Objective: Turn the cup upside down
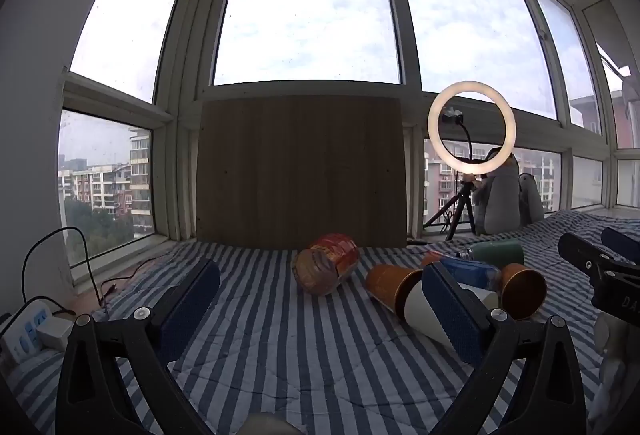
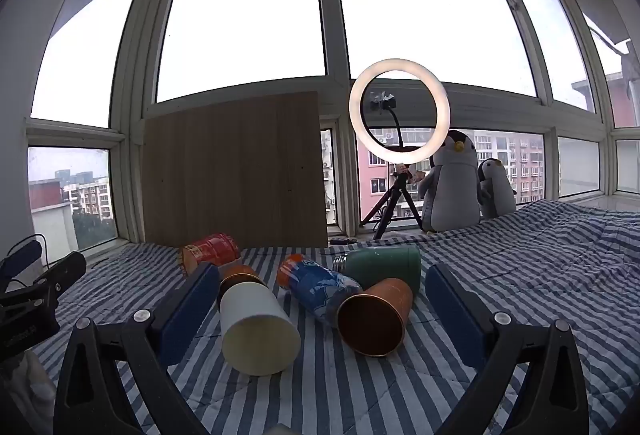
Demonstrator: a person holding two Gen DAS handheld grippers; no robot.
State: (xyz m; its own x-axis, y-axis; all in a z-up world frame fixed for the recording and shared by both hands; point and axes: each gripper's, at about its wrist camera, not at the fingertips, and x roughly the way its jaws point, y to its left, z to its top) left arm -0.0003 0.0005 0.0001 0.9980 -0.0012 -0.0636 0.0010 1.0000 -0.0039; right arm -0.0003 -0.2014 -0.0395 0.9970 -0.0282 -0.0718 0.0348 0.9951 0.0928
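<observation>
— What do the two claws show?

— The right gripper hangs over the bed with jaws spread wide, gripping nothing. Between its blue fingers lie a white paper cup and a copper cup, both on their sides, mouths toward the camera. The left gripper is likewise wide open and empty above bare quilt, the white cup just behind its right finger.

— And beyond them?

— A blue soda bottle, a green flask and a red-labelled jar lie toppled on the blue-and-white striped quilt. A wooden board leans against the window; a lit ring light on a tripod and two plush penguins stand at the sill, apartment blocks outside. A white power strip sits at the bed's left edge.

— Any legible writing?

— None; the labels are too blurred.
</observation>
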